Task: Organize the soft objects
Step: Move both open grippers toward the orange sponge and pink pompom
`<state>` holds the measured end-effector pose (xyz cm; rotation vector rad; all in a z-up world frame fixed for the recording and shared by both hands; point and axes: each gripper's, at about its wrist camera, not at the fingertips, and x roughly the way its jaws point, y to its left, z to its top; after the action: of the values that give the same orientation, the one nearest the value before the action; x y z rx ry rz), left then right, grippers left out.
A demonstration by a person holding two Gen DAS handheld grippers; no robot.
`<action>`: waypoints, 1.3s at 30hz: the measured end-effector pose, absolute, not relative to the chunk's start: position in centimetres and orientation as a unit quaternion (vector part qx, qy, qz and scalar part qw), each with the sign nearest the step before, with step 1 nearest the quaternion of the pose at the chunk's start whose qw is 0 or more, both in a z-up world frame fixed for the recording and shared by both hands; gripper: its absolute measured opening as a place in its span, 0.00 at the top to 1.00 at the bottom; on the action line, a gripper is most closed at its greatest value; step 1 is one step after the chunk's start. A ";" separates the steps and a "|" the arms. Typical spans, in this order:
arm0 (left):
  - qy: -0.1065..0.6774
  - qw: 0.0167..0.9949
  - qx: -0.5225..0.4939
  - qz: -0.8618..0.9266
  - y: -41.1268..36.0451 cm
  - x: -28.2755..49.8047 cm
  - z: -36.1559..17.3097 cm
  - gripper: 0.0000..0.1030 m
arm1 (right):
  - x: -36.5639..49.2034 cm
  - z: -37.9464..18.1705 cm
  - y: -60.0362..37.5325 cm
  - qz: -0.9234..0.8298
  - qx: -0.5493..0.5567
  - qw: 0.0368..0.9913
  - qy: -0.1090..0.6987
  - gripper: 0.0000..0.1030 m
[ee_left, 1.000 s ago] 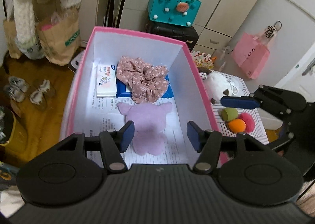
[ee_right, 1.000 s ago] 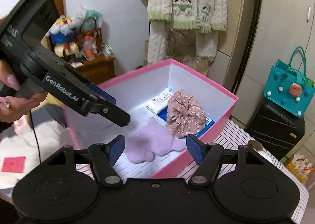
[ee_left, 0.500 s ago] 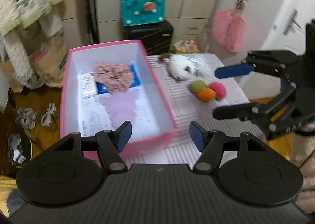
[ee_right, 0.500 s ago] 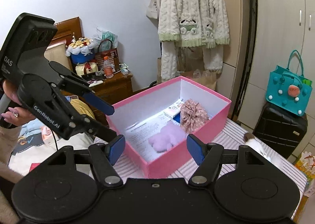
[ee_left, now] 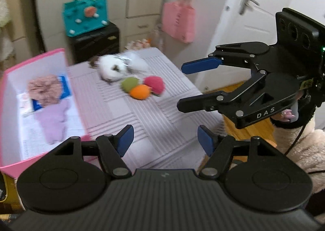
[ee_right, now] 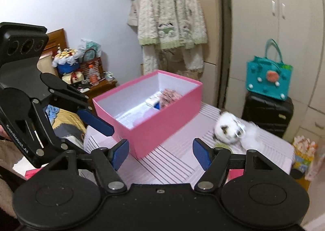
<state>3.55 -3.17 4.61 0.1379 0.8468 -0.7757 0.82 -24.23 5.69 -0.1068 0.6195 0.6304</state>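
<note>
Currently: left gripper [ee_left: 164, 139] empty, jaws opening; right gripper [ee_left: 182, 86] wide, empty. Balls [ee_left: 142, 86] & white plush [ee_left: 110, 69] sat on table [ee_left: 162, 125], outside pink box [ee_left: 67, 80]. Risk: balls touching, so pinch prob. grabs two or rolls one off edge.

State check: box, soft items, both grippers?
Pink cardboard box: open, lidless.
Pink floral scrunchie: in the box.
Lilac plush piece: flat in the box.
White plush toy: on the table, outside.
Three felt balls: outside, clustered.
Left gripper: jaws opening, empty.
Right gripper: open, empty.
</note>
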 end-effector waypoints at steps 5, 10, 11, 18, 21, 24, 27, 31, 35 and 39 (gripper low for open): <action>0.412 0.823 0.060 -0.387 -5.7 5.0 2.5 0.33 | 0.7 3.8 -27.3 0.271 -0.030 0.909 0.316 0.28; 0.412 0.820 0.042 -0.394 -7.6 7.0 -0.1 0.35 | 2.1 1.5 -29.7 0.238 -0.010 0.909 0.341 0.28; 0.410 0.820 0.039 -0.396 -7.9 7.4 -0.7 0.35 | 2.5 1.0 -30.1 0.232 -0.011 0.911 0.341 0.28; 0.366 0.855 0.044 -0.365 -9.8 9.0 -3.2 0.37 | 3.7 -2.4 -32.2 0.231 -0.022 0.927 0.295 0.24; 0.357 0.861 0.042 -0.361 -10.1 9.6 -4.0 0.37 | 4.6 -4.1 -32.4 0.228 -0.031 0.932 0.281 0.24; 0.353 0.867 0.032 -0.351 -10.7 10.7 -5.0 0.38 | 5.6 -5.8 -32.3 0.229 -0.043 0.934 0.272 0.24; 0.348 0.878 0.027 -0.326 -11.2 12.0 -6.2 0.38 | 6.8 -7.7 -31.3 0.217 -0.102 0.933 0.268 0.24; 0.352 0.889 0.027 -0.292 -11.9 14.0 -7.8 0.38 | 8.6 -9.6 -30.7 0.214 -0.142 0.927 0.274 0.24; 0.372 0.888 0.028 -0.270 -12.5 15.7 -9.2 0.38 | 10.2 -10.5 -30.8 0.213 -0.151 0.926 0.273 0.24; 0.387 0.881 0.003 -0.272 -12.7 17.0 -10.2 0.38 | 11.6 -11.1 -31.1 0.224 -0.132 0.924 0.280 0.20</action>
<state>17.01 -12.73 -10.23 0.0066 0.8061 -0.5658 11.57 -31.08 -11.09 -0.2709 0.5750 0.4597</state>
